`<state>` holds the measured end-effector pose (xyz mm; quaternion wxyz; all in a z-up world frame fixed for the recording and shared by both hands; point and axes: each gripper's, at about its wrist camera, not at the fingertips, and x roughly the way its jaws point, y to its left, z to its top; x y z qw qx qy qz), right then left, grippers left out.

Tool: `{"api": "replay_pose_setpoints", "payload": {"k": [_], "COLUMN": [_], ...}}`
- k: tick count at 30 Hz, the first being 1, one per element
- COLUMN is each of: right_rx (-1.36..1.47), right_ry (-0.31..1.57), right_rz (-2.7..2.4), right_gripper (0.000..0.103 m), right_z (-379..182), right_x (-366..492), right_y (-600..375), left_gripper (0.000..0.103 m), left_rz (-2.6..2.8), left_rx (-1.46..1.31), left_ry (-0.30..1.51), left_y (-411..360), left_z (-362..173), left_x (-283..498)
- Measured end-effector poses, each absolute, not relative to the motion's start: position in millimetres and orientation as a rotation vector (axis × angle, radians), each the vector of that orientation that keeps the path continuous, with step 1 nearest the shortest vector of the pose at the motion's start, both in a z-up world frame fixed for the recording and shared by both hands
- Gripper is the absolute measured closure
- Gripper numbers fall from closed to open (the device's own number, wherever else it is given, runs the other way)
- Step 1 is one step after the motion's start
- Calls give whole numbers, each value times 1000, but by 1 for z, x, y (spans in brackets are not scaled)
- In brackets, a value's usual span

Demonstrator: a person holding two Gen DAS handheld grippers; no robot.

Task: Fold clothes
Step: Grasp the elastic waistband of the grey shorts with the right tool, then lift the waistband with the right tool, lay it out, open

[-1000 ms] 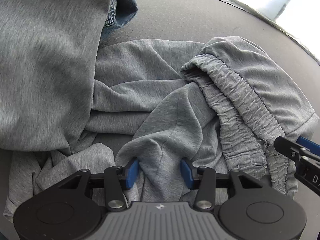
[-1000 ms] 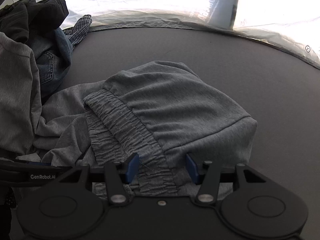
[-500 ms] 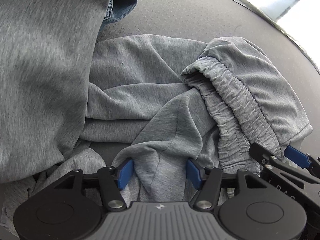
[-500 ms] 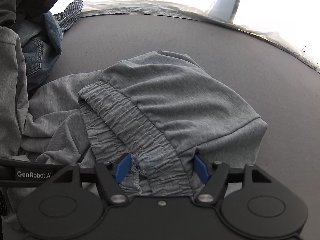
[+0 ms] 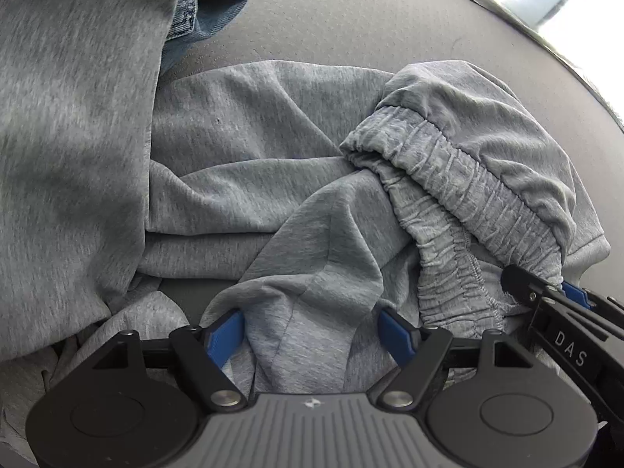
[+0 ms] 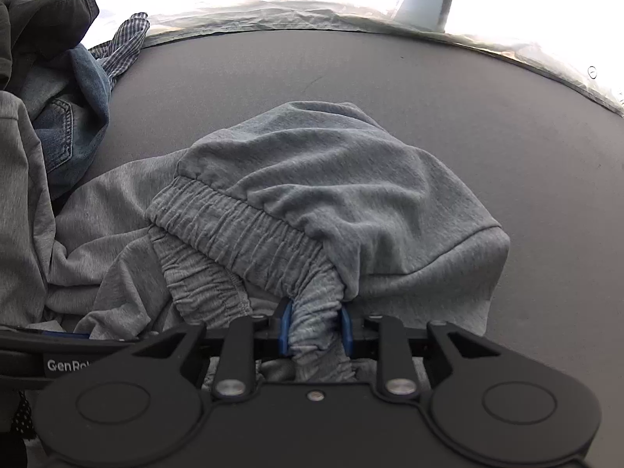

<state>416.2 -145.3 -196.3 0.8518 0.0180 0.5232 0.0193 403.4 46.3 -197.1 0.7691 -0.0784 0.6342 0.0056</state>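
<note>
1. Grey sweatpants (image 6: pixel 319 179) lie crumpled mid-surface (image 6: pixel 351 78), waistband (image 6: pixel 249 234) turned toward both grippers and running from far-left to near-right.
2. Right gripper (image 6: pixel 315 331): fingers clamped on the near-right end of the waistband, cloth bunched between them.
3. Left gripper (image 5: pixel 312 331): fingers apart, straddling a raised fold of a pant leg (image 5: pixel 312 273), not pinching it.
4. The free waistband end (image 5: pixel 362 148) lies ahead and right of the left fingers; the left is the nearer hand.
5. Unfolded pile at left: grey garment (image 5: pixel 70 136), jeans (image 6: pixel 66 117).
</note>
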Motion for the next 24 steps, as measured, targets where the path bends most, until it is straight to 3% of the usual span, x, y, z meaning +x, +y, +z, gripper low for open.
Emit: {"api": "replay_pose_setpoints", "payload": {"k": [9, 24], "right_rx": [227, 342], "right_ry": [1000, 784], "right_rz": [85, -152], "right_gripper": [92, 95], "right_z": [-178, -129], "right_x": [406, 341], "right_y": [-190, -393], "left_gripper": [25, 25], "left_rz": [78, 213], "left_rx": [-131, -132], "left_ry": [1359, 1273], "left_y": [25, -65], "left_z": [-181, -127], "left_x": [380, 290]}}
